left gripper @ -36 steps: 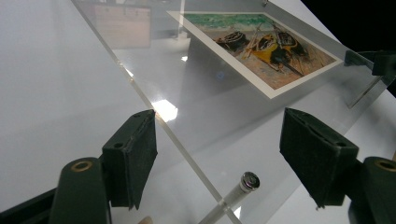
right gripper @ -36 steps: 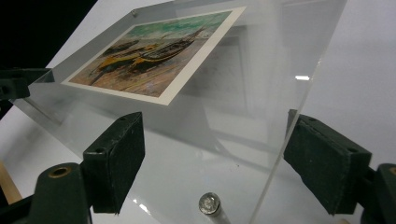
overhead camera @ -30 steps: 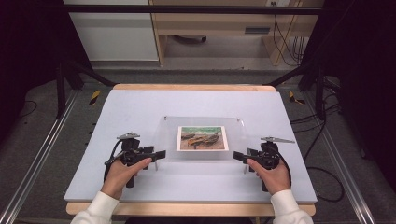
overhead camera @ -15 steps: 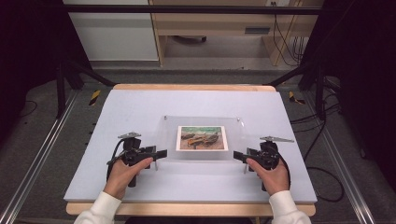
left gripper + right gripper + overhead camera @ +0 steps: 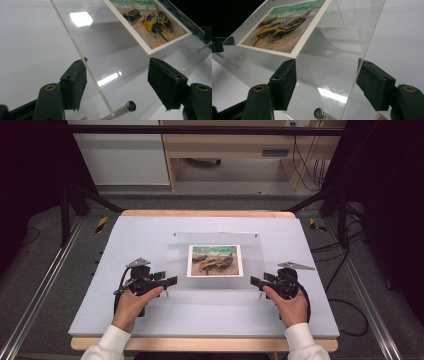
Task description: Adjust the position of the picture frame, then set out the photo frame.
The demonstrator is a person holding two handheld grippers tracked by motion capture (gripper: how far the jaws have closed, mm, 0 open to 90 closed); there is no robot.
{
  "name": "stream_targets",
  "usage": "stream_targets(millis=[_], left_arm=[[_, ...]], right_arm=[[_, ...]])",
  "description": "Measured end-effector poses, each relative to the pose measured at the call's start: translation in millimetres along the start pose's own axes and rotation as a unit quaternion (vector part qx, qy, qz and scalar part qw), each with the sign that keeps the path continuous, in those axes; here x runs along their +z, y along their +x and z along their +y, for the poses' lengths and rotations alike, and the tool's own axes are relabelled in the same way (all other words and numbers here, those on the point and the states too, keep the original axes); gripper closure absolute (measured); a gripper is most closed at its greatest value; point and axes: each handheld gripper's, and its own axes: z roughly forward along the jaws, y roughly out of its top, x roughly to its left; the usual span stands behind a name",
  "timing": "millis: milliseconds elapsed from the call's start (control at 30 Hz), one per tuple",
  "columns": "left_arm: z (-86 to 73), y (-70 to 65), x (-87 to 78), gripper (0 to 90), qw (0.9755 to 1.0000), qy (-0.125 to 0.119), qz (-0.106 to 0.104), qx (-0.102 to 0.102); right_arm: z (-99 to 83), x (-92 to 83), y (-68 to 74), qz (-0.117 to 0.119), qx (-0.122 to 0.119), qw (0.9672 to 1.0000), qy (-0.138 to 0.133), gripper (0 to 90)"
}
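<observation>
The clear acrylic picture frame [image 5: 215, 262], holding a boat print [image 5: 215, 260], is straddled at its near corners. The left gripper [image 5: 167, 281] and right gripper [image 5: 256, 281] have just been closing, the panel edge between jaws not yet pressing. Closure must be completed evenly before any lift.
</observation>
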Motion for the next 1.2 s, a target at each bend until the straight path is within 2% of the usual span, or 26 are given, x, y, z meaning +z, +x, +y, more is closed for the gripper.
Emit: stream_targets(millis=[67, 300, 433, 767, 1200], left_arm=[[0.9, 1.9, 1.4, 33.1, 0.9999, -0.016, 0.003, 0.002], [0.2, 2.4, 0.4, 34.3, 0.9996, -0.024, 0.01, 0.013], [0.8, 0.9, -1.0, 36.6, 0.9989, -0.032, 0.022, 0.025], [2.5, 2.6, 2.0, 37.8, 0.9989, -0.036, 0.019, 0.024], [11.8, 8.9, 12.4, 37.7, 0.9985, -0.041, 0.021, 0.028]], right_arm=[[3.3, 1.3, -0.5, -0.003, -0.001, 1.0, -0.009, 35.6], [4.9, 6.1, -1.0, -0.006, -0.005, 0.9999, -0.01, 35.9], [2.2, 6.7, -0.2, -0.011, -0.014, 0.9998, -0.012, 37.2], [2.3, 6.7, -2.8, -0.009, -0.015, 0.9997, -0.017, 37.6], [11.8, 15.7, -12.1, -0.011, -0.015, 0.9995, -0.025, 37.9]])
